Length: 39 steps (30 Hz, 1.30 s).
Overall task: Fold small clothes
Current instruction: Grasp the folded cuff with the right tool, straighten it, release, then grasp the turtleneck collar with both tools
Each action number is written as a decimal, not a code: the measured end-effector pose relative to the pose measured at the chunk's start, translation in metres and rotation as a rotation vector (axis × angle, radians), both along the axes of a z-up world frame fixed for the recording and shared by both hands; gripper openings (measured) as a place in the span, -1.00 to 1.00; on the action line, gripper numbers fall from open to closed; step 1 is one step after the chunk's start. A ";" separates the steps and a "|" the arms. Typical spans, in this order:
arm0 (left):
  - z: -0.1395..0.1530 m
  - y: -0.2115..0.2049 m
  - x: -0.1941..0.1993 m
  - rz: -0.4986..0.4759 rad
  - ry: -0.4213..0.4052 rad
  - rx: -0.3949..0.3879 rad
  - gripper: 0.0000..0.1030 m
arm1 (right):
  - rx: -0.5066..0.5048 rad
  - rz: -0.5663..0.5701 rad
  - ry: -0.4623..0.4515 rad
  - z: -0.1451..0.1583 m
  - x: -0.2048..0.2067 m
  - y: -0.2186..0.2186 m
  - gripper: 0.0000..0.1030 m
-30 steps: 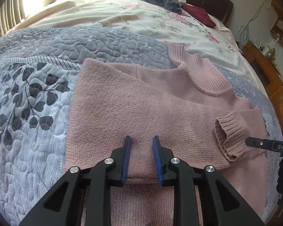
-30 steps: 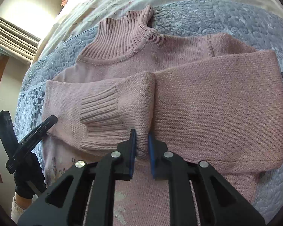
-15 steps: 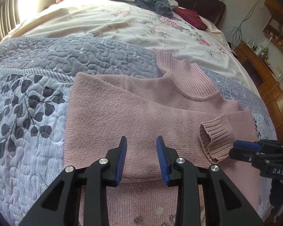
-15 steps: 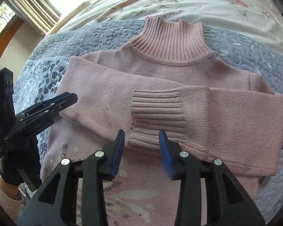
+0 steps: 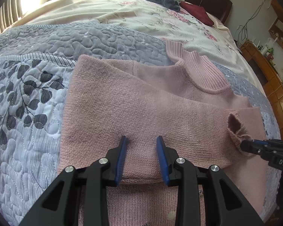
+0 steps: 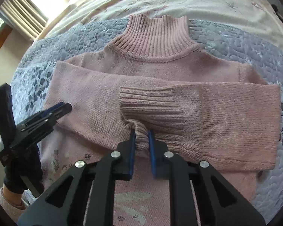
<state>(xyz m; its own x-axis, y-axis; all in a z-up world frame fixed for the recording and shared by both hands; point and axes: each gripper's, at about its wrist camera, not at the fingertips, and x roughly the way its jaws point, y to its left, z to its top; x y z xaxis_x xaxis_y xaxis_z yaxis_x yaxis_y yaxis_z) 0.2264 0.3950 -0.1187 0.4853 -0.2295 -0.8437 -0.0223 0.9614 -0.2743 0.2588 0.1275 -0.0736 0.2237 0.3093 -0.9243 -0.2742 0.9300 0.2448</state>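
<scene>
The right tool (image 6: 142, 138) is clamped on the ribbed cuff (image 6: 151, 109) at frame centre, the sleeve running rightward across the pink sweater (image 6: 160, 66) on the bed (image 6: 235, 43), while the left tool (image 5: 142, 150) is held open, empty, over the other sleeve.
</scene>
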 end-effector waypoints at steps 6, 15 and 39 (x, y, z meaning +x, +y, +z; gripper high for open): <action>0.000 -0.002 0.001 0.007 0.000 0.008 -0.37 | 0.088 -0.107 -0.032 0.032 0.001 -0.066 -0.77; -0.001 -0.001 0.001 0.005 -0.006 0.014 -0.37 | 0.012 -0.277 0.065 -0.004 0.007 -0.148 -0.75; -0.003 -0.044 0.002 -0.091 -0.004 -0.007 -0.37 | 0.027 -0.218 0.073 -0.036 0.006 -0.141 -0.78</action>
<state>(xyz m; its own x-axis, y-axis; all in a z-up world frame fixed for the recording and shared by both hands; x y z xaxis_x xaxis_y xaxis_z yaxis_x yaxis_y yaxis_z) 0.2282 0.3505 -0.1215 0.4654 -0.2791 -0.8399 0.0666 0.9573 -0.2813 0.2649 -0.0137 -0.1095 0.2212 0.2858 -0.9324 -0.0483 0.9581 0.2822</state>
